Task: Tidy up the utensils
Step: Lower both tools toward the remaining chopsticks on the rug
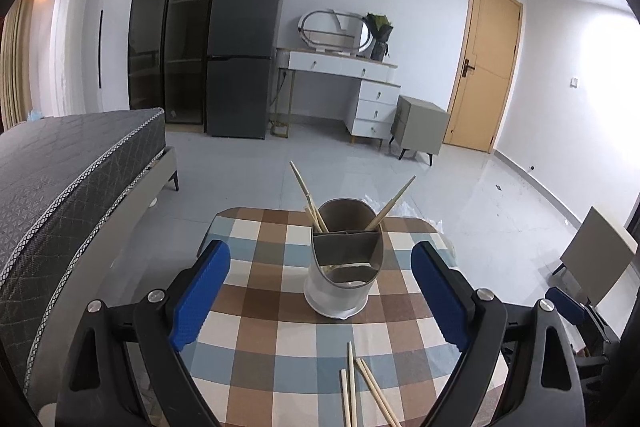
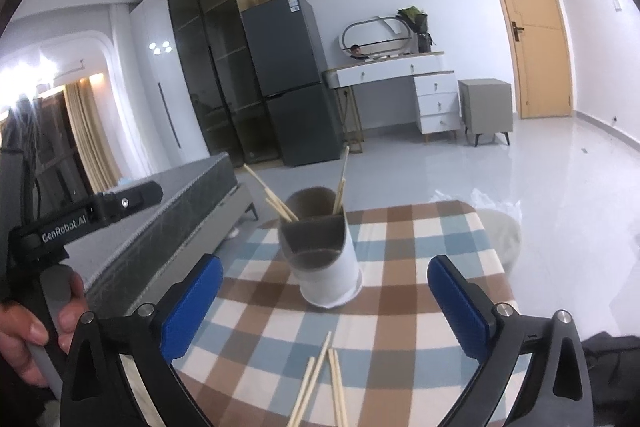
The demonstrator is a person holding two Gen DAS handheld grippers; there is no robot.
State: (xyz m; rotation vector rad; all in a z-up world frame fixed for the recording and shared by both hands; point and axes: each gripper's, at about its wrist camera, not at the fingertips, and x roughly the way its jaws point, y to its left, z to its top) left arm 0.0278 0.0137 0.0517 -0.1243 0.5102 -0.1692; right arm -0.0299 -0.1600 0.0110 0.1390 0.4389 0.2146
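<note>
A white and grey utensil holder (image 1: 344, 267) stands on a small table with a checked cloth (image 1: 260, 307). Several wooden chopsticks (image 1: 310, 203) stick out of its back compartment. Several loose chopsticks (image 1: 362, 387) lie on the cloth at the near edge. My left gripper (image 1: 320, 291) is open and empty, its blue pads either side of the holder, short of it. In the right wrist view the holder (image 2: 324, 251) stands ahead, loose chopsticks (image 2: 324, 383) lie near. My right gripper (image 2: 324, 303) is open and empty.
A grey bed (image 1: 68, 179) runs along the table's left side. The left gripper's body and the hand holding it (image 2: 48, 299) show at the left of the right wrist view. A fridge (image 1: 240, 47), dresser (image 1: 360, 95) and door (image 1: 488, 67) stand far behind.
</note>
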